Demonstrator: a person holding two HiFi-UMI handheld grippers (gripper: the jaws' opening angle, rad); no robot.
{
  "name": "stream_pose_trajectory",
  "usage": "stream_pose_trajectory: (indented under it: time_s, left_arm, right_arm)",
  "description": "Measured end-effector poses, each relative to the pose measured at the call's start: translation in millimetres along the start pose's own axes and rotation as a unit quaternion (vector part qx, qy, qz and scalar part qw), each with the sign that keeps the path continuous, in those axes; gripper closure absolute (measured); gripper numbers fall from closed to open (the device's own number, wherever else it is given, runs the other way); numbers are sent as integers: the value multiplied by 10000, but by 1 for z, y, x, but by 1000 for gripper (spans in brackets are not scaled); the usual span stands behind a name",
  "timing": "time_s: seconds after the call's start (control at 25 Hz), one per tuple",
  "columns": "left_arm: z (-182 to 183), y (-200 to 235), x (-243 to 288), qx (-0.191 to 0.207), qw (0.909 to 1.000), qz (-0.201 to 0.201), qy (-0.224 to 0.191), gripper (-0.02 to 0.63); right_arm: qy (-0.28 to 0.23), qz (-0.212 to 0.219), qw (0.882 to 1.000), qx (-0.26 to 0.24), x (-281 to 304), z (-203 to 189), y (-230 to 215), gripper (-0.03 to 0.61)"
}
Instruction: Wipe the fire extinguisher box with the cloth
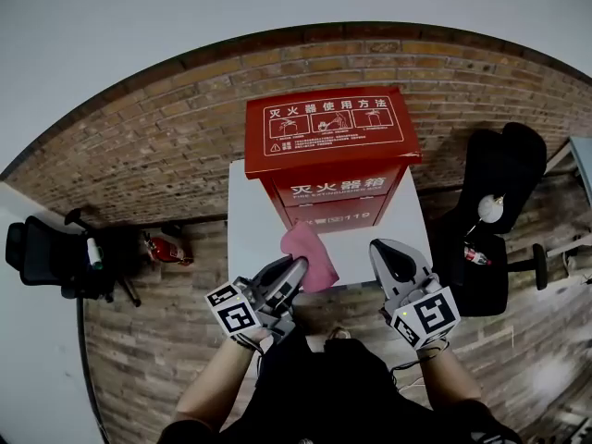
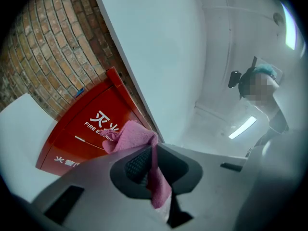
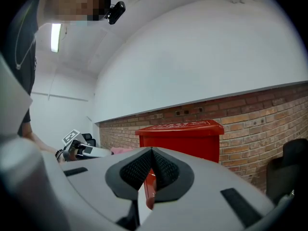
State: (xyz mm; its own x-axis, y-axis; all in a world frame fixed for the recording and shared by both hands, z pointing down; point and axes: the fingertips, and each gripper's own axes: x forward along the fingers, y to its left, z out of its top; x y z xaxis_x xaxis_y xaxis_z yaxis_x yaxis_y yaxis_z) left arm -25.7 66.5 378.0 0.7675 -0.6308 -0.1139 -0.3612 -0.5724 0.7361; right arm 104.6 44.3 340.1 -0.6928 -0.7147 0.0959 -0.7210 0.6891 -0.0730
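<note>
The red fire extinguisher box (image 1: 333, 146) stood on a white counter (image 1: 248, 220) against the brick wall (image 1: 139, 155). Its sloping lid carried white characters, 灭火器使用方法, above a row of three small pictogram panels. On the front I could read 灭火器箱, a thin line of English beneath it, and the number 119 lower down. In the left gripper view the box (image 2: 82, 129) showed the characters 灭火 and the start of that line, "FIRE E", before the cloth covered the rest.

The person stood right at the counter's near edge with both grippers raised in front of the box. The left gripper (image 1: 294, 268) had its jaws clamped on the pink cloth (image 1: 310, 252). The cloth bunched out past the tips just in front of the box's lower face, and I could not tell whether it touched. From the gripper's own camera the cloth (image 2: 132, 136) ran pinched between the ribbed pads, with a tail hanging below.

The right gripper (image 1: 384, 252) was held beside it, over the counter's right part. Its jaws were together at the tips and held nothing.

A small red extinguisher (image 1: 166, 248) lay on the floor to the left, near a black chair (image 1: 42, 252).
</note>
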Motion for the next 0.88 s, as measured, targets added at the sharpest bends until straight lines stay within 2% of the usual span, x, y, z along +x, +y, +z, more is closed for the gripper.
stream_pose_trajectory:
  time_s: [0.44, 0.76, 0.88]
  left_arm:
    - [-53, 52, -3, -463, 9985, -59, 269, 558]
    - [-79, 135, -7, -931, 9950, -57, 348, 558]
    - [-93, 170, -7, -1042, 9933, 185, 470, 558]
  right_arm:
    - [254, -182, 9993, 206, -32, -39, -2, 560]
    - [515, -357, 9977, 250, -21, -71, 7, 560]
    - [808, -401, 9955, 295, -21, -88, 11, 560]
